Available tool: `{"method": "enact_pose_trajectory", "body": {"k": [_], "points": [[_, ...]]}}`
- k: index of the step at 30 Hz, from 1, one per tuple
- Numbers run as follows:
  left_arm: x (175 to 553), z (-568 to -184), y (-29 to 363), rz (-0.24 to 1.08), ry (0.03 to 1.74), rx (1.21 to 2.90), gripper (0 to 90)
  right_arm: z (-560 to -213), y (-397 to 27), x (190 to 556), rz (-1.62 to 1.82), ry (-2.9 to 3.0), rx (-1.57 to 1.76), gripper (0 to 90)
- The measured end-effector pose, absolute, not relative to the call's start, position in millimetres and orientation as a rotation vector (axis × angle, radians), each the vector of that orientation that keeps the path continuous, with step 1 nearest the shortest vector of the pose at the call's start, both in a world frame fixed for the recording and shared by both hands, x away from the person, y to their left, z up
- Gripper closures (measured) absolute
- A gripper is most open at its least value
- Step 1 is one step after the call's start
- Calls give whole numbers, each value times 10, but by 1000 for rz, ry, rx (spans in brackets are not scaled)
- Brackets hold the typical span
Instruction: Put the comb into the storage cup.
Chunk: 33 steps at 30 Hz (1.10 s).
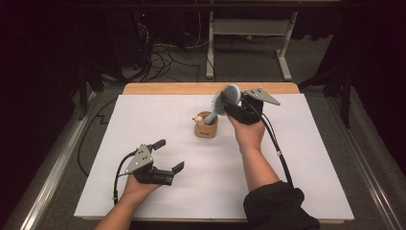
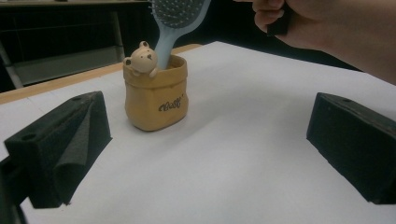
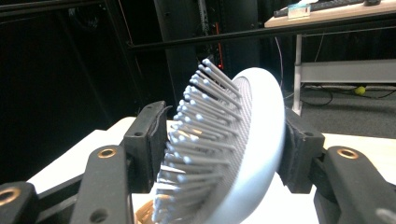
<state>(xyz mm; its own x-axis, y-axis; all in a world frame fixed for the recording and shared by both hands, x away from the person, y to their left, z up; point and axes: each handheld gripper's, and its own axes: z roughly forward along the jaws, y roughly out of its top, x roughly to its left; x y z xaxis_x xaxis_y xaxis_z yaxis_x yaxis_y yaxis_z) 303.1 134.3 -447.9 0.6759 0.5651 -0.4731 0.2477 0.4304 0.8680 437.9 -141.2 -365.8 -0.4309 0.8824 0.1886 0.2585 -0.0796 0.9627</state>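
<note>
**Hairbrush standing in the bear pot, its head between the right claw's jaws**

A light blue hairbrush [image 1: 225, 99] is stood handle-down in a small tan pot [image 1: 206, 125] with a bear figure on its rim, and its head leans up and away from the pot into the right claw [image 1: 233, 101]. In the right gripper view the head [image 3: 233, 144] is seen between that claw's jaws: the smooth back sits against or very close to one pad, while the bristle tips face the other. Whether the pads press cannot be told; the jaws are set narrow, about the thickness of the head, so the hold is judged loose at best.

The brush is judged to be light, stiff plastic with a slick, rounded back and springy bristles. A grip across the head is likely to slip or squash the bristles; the handle, just under the head, would be the firmer place. The pot looks like glazed ceramic, breakable and easily tipped by the leaning handle.

The left claw [image 1: 168, 154] rests well apart, nearer the person, with its jaws spread wide and nothing between them; the pot stands straight ahead of it on the white table [image 1: 143, 110].

The lower handle is hidden inside the pot, so its depth and seating cannot be made out. The bristles are blurred in the right gripper view, and the top of the brush is cut off in the left gripper view.
</note>
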Motion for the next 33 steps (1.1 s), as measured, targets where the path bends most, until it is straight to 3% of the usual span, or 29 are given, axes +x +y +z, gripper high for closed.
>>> {"method": "enact_pose_trajectory", "body": {"k": [33], "points": [[3024, -4475, 1339, 224, 844, 1137, 12, -3699, -1503, 4347, 1478, 1688, 1242, 270]]}}
